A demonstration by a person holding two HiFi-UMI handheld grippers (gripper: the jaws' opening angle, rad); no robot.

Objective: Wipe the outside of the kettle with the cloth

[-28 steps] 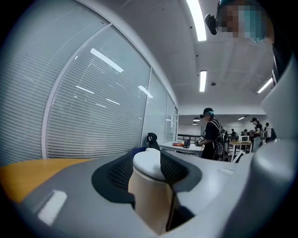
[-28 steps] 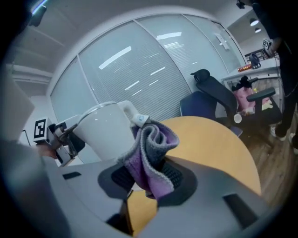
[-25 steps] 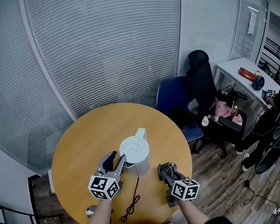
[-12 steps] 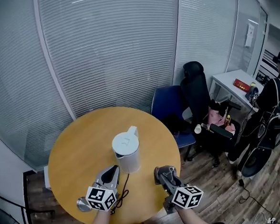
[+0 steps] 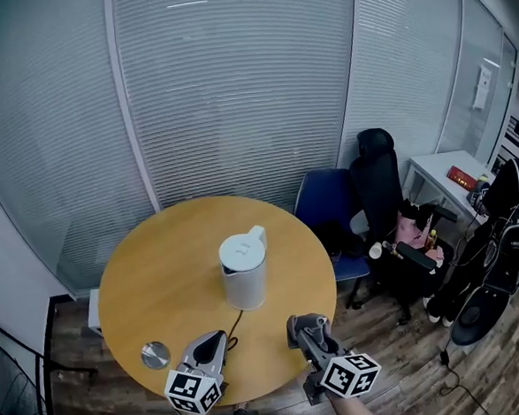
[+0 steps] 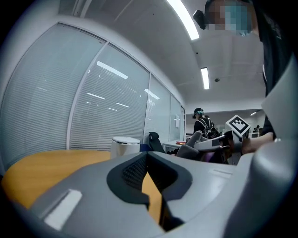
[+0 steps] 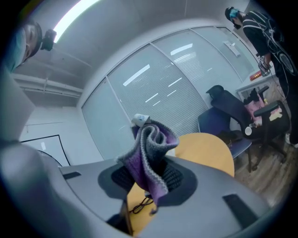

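Note:
The white kettle point(image 5: 243, 270) stands upright near the middle of the round wooden table point(image 5: 158, 271); its lid also shows in the left gripper view point(image 6: 125, 141). My left gripper point(image 5: 212, 341) hovers over the table's near edge, apart from the kettle, shut with nothing between its jaws point(image 6: 147, 160). My right gripper point(image 5: 304, 325) is beside it at the near right edge, shut on a purple-and-grey knitted cloth point(image 7: 149, 153) that stands bunched up out of its jaws point(image 7: 148, 181). The cloth hides most of the kettle in the right gripper view.
The kettle's black cord point(image 5: 230, 331) trails toward the near edge between the grippers. A small metal disc point(image 5: 154, 354) lies at the near left. A blue chair point(image 5: 326, 202), a black office chair point(image 5: 377, 181), a white desk point(image 5: 448, 173) and a person point(image 5: 516, 202) are at the right.
Both grippers have drawn back from the kettle toward the table's near edge. The left jaws, open beside the kettle before, have shut empty. The kettle stands free.

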